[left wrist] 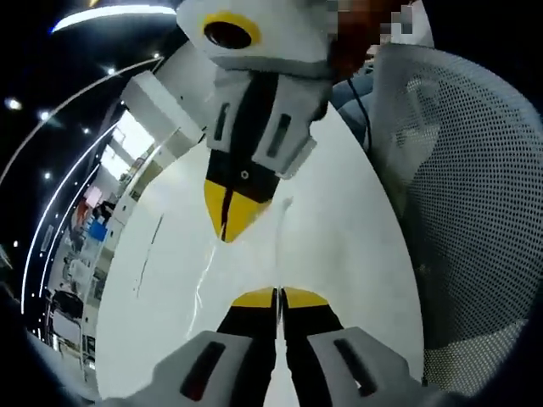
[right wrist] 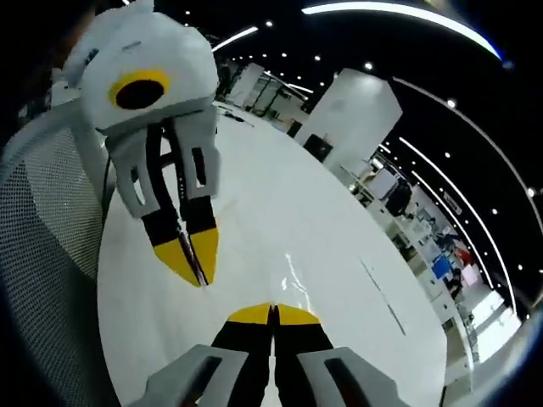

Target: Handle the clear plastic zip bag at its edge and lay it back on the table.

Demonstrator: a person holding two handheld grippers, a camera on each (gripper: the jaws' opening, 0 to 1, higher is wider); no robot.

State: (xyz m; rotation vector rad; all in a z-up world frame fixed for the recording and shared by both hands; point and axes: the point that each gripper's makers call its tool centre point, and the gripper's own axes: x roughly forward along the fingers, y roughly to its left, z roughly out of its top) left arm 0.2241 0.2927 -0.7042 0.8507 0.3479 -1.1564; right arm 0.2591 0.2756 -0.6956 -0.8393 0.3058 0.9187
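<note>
Both grippers are facing each other, jaws pressed together, apparently pinching opposite edges of the clear zip bag (left wrist: 246, 254): left gripper (left wrist: 277, 298) nearest the lens, right gripper (left wrist: 226, 222) across from it. Bag's long axis is running between the tips, film hanging taut above the glossy white table (left wrist: 348, 237); only faint glints are showing.

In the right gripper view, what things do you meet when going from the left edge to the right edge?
Mesh chair back → left gripper → right gripper with the clear zip bag stretched between them → white table → white pillar.
</note>
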